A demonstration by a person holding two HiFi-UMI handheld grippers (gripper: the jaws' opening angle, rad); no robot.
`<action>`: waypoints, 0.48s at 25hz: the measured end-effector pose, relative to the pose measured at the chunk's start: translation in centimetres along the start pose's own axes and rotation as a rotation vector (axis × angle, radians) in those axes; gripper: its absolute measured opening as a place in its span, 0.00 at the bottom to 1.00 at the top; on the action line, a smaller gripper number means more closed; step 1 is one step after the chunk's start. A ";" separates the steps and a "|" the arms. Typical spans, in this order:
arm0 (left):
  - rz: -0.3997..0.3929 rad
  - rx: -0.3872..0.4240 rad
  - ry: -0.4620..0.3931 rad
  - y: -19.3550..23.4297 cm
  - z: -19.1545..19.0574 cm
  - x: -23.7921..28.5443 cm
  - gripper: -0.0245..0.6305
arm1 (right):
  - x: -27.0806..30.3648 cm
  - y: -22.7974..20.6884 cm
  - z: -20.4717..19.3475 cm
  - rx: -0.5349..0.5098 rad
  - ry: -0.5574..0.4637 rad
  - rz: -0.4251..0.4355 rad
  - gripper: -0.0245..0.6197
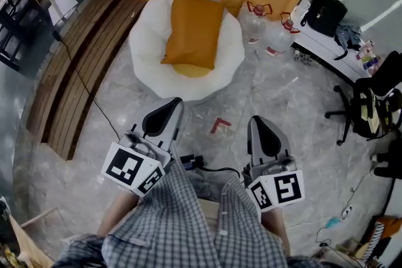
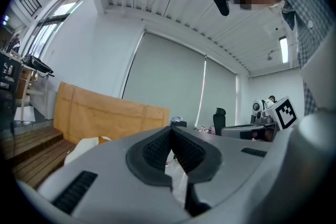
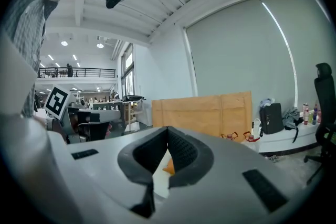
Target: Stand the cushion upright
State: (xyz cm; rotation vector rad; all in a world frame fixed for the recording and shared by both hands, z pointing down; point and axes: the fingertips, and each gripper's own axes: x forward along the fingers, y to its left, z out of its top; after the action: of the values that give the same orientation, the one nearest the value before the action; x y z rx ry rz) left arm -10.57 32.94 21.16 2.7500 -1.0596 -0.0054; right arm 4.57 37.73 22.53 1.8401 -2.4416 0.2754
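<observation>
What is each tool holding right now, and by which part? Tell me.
Nothing. The left tool and right tool are both shut and empty; the orange cushion rests on the white beanbag ahead, apart from both.

A: Square orange cushion (image 1: 191,28)?
B: Cloth, matt, smooth. Round white beanbag (image 1: 147,47) under it: fabric too.
A: Floor?
B: Grey marbled floor (image 1: 282,97): glossy, polished. Brown slatted platform (image 1: 69,78): matt wood. Left gripper (image 1: 171,107) & right gripper (image 1: 257,125): matt grey plastic w/ ribbed black pads (image 2: 156,150).
</observation>
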 end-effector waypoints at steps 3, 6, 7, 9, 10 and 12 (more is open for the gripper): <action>0.010 0.012 0.007 0.6 -0.1 0.9 0.05 | 0.8 -1.0 -0.2 0.007 0.005 -0.002 0.05; 0.017 0.008 0.008 1.2 0.0 2.1 0.05 | 1.7 -2.2 -0.4 0.016 0.012 -0.004 0.05; 0.021 0.007 0.007 1.4 0.1 2.6 0.05 | 2.1 -2.7 -0.4 0.016 0.014 -0.002 0.05; 0.035 0.009 0.004 1.7 0.4 3.7 0.05 | 3.2 -3.7 -0.3 0.016 0.019 0.009 0.05; 0.042 0.010 0.003 1.8 0.5 4.3 0.05 | 3.7 -4.3 -0.3 0.016 0.022 0.018 0.05; 0.057 0.006 0.004 1.9 0.6 5.8 0.05 | 4.9 -5.6 0.0 0.008 0.029 0.037 0.05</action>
State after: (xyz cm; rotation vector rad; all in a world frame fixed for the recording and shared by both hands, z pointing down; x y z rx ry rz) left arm -7.57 27.65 21.31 2.7225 -1.1376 0.0115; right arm 8.59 31.57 23.87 1.7831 -2.4605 0.3125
